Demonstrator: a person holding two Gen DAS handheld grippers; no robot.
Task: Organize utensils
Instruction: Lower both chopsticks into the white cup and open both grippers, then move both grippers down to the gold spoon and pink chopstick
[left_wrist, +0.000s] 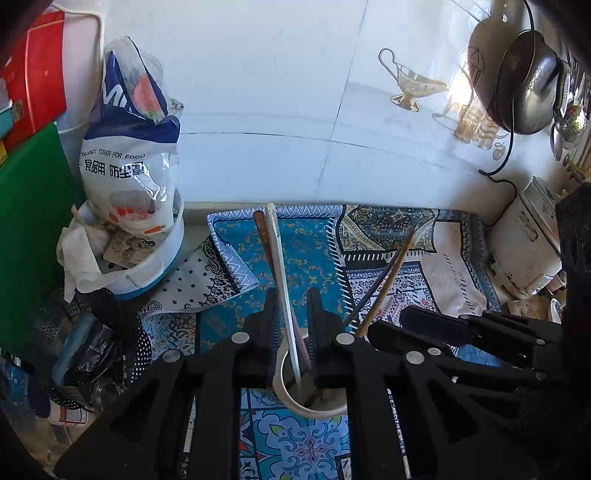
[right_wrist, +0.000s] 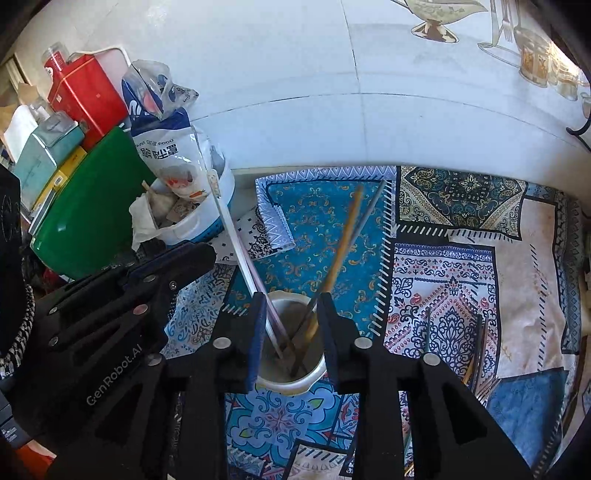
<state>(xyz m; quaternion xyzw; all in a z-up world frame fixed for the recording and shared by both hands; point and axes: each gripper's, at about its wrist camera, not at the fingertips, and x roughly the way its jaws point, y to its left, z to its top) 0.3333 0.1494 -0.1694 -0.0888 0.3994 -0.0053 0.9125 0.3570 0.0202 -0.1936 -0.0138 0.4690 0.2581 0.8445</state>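
Chopsticks (right_wrist: 334, 266) stand in white cup (right_wrist: 295, 384); both grippers' jaws parted.

Both views are bright and daylit. A hot glare patch burns out the tiled wall (left_wrist: 258, 92) at upper right in the left wrist view. Fisheye distortion bows the grout lines, and corners darken to black. The black claws read as near-silhouettes. The brown chopstick (right_wrist: 345, 236) shows slight motion blur.

Claws hide the cup (left_wrist: 284, 391) rim (chopstick ends blurred).
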